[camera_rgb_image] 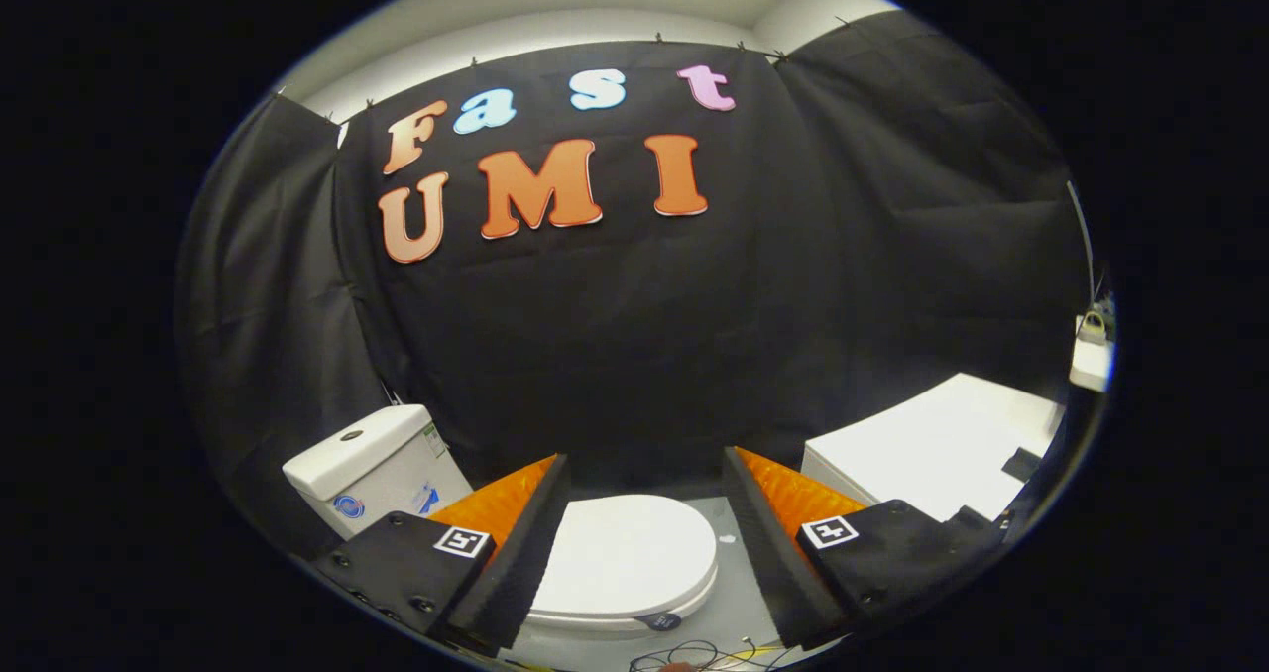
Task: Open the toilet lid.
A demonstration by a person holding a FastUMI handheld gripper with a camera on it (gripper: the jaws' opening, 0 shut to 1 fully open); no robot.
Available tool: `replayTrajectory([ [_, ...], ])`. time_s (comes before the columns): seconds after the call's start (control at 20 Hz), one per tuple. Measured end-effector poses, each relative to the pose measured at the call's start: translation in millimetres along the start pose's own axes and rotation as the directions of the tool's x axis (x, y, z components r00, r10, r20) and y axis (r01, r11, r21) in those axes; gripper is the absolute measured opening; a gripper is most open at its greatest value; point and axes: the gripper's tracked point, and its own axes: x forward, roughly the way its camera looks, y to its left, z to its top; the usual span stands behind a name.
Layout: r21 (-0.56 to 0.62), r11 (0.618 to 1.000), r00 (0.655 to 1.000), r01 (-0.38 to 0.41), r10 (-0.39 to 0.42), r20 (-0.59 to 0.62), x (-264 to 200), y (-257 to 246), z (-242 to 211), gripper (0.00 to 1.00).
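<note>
Nearest the camera, the gripper [644,494] is seen with its two fingers spread wide apart, released and grasping nothing. Each finger [520,543] carries a small square black-and-white marker on its upper face. Between the fingers and below them, the white oval plastic toilet lid [630,553] is seen lying closed and flat on the bowl; no contact between lid and either finger is observed. A small dark round sticker [659,620] is noted at the lid's near rim. Beyond the left finger, the white ceramic cistern [372,464] with a round button on top is seen, labels on its front face. Beyond the right finger, a white flat tabletop [932,449] is noted, well apart from the lid. Thin dark and yellow cables [699,652] lie on the grey floor [739,593] just in front of the toilet. Black cloth [634,315] hangs behind everything.
</note>
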Motion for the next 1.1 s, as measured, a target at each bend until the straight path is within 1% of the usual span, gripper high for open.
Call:
replayTrajectory([
  [0.2, 0.089, 0.995, 0.996, 0.038, -0.031, -0.084, 20.1, -24.6, -60.6, 0.98],
  [0.3, 0.142, 0.988, 0.989, 0.066, -0.046, -0.138, 27.3, -41.7, -99.1, 0.98],
  [0.35, 0.177, 0.981, 0.984, 0.075, -0.044, -0.172, 30.6, -46.5, -119.8, 0.98],
  [0.45, 0.278, 0.957, 0.971, 0.082, -0.014, -0.237, 42.0, -49.2, -156.6, 0.99],
  [0.6, 0.369, 0.924, 0.933, 0.096, 0.045, -0.356, 47.3, -51.6, -225.7, 0.99],
  [0.75, 0.405, 0.902, 0.862, 0.151, 0.081, -0.501, 41.5, -56.5, -296.3, 0.99],
  [0.8, 0.419, 0.893, 0.844, 0.166, 0.091, -0.529, 40.6, -56.4, -312.2, 0.99],
  [0.9, 0.444, 0.877, 0.819, 0.186, 0.111, -0.563, 42.0, -53.5, -337.3, 0.99],
  [1.0, 0.452, 0.868, 0.798, 0.205, 0.119, -0.591, 43.1, -54.3, -358.9, 0.99],
  [1.1, 0.477, 0.849, 0.782, 0.228, 0.132, -0.610, 44.7, -55.6, -374.2, 0.99],
])
